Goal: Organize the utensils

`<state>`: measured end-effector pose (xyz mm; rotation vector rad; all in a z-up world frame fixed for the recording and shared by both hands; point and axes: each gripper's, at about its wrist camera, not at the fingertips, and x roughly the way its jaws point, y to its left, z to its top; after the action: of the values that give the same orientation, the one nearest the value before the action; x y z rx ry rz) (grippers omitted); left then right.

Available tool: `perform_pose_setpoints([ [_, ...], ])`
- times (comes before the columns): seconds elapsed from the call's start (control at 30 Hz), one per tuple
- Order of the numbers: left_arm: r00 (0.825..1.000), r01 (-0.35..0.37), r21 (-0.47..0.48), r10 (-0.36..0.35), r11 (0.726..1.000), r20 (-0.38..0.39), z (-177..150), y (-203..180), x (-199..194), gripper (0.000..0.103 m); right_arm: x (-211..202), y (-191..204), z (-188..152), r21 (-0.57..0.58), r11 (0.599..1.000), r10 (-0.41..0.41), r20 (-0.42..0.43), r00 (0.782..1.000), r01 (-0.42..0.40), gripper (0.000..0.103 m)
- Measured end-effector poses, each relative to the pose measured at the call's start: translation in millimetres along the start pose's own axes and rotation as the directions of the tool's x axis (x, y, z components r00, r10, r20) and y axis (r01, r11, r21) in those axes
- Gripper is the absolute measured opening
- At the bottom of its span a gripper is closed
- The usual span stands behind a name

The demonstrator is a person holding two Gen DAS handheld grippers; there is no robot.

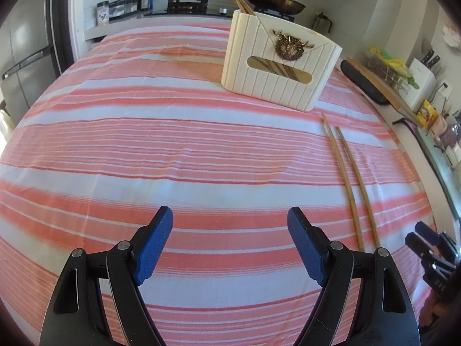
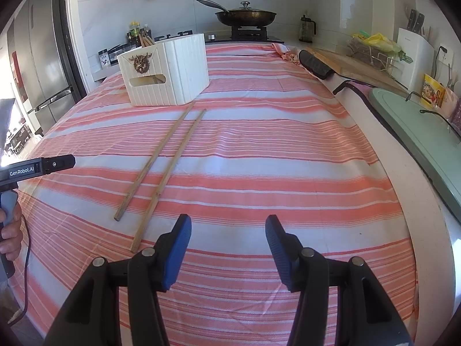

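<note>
While both grippers hang over the near part of the striped cloth [image 1: 178, 132], two loose chopsticks [image 2: 161, 167] lie side by side on it, close together but not touching along most of their length. They are long, thin sticks of pale tan wood or bamboo, slightly mottled, with blunt ends. In the right wrist view they run from just left of the right gripper [image 2: 227, 222] diagonally away to the far side, their far tips stopping just short of the utensil holder [image 2: 173, 72]; the left one reaches nearer to its base. In the left wrist view the same pair sits to the right of the left gripper [image 1: 230, 213].

That holder is a cream, ribbed box standing upright on the far part of the cloth, with a gold ornament [image 1: 289, 45] on its front and an oblong window below it. More chopsticks [image 1: 242, 5] of the same tan colour stand tilted inside, their ends poking above the rim and their shafts showing through the window.

Both sets of tongs are released: the left gripper's blue pads stand wide apart with only cloth between them, and the right gripper's pads are spread somewhat less, also with nothing between them. A hand [image 2: 10, 230] grips the left tool's handle at the left edge of the right wrist view.

Beyond the cloth a pan [image 2: 245, 14] sits on a stove.
</note>
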<state>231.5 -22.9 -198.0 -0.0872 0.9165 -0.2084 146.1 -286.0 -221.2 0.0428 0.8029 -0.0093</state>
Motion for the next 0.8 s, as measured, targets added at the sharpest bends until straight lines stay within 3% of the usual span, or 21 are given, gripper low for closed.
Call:
perform_pose_setpoints([
  [0.8, 1.000, -0.006, -0.024, 0.006, 1.000, -0.014, -1.3, 5.7, 3.7, 0.083, 0.6, 2.4, -0.5, 0.004, 1.000, 0.004, 0.000, 1.000, -0.004, 0.055],
])
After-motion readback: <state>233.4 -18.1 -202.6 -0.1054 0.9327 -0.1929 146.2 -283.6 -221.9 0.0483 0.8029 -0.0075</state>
